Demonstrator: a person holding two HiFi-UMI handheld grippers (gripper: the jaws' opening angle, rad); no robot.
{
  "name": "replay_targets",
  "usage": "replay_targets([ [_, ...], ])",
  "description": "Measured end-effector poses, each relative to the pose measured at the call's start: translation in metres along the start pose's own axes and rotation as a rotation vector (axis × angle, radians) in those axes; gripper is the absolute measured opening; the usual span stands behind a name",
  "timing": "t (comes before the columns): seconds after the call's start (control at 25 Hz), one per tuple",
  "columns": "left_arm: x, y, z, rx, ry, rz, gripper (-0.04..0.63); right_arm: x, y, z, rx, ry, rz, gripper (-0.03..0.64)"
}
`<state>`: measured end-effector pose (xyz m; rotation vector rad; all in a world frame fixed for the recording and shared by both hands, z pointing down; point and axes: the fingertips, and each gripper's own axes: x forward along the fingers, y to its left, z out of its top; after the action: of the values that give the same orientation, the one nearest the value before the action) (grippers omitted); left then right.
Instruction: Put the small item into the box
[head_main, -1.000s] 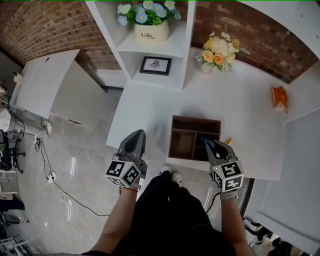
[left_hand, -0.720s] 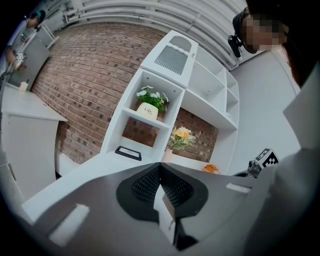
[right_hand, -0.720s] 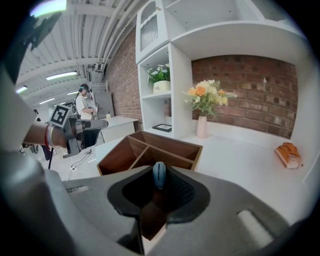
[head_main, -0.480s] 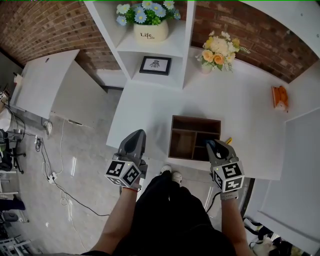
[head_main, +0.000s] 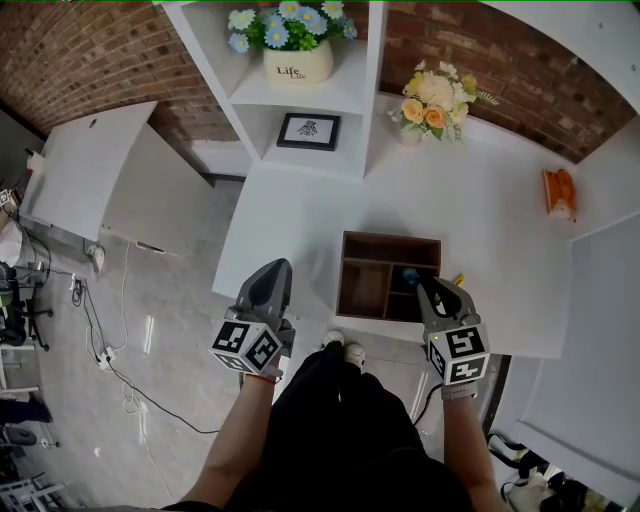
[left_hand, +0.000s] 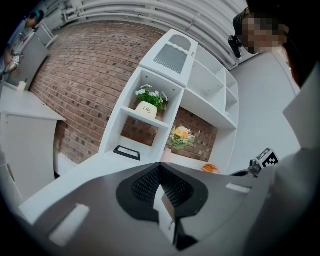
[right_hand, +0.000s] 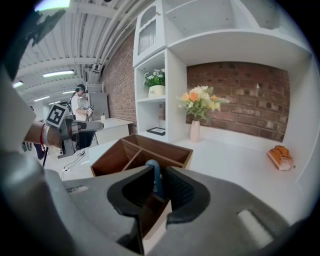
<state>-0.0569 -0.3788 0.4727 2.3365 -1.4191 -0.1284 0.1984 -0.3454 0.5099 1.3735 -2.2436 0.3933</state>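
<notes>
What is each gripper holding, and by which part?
Nothing. The right gripper is open, the blue item loose between its jaws; the left gripper is shut, empty.

The right gripper (head_main: 432, 286) hides part of the blue item (head_main: 408, 276) at the box (head_main: 390, 237).

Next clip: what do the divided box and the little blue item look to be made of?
Box: wood or wood-look board, matte brown, with flat thin panels and paler cut edges. Little blue item: likely plastic or rubber, judging by its uniform colour and smooth curved surface; too small to be sure.
</notes>
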Motion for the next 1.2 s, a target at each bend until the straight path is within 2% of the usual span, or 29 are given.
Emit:
replay_targets([
  [0.48, 0.003, 0.002, 0.003, 0.003, 0.003, -0.008, 0.003, 0.001, 0.001, 0.002, 0.024, -0.017, 0.012, 0.072],
  [0.64, 0.004, 0.000, 0.003, 0.006, 0.004, -0.016, 0.003, -0.001, 0.004, 0.008, 0.028, -0.050, 0.026, 0.071],
  [0.84, 0.007, -0.004, 0.004, 0.012, 0.004, -0.029, 0.003, -0.007, 0.003, 0.015, 0.021, -0.094, 0.019, 0.006],
  [1.2, 0.012, -0.014, 0.008, 0.029, -0.002, -0.058, 0.003, -0.022, -0.003, 0.031, 0.024, -0.178, 0.011, 0.003],
])
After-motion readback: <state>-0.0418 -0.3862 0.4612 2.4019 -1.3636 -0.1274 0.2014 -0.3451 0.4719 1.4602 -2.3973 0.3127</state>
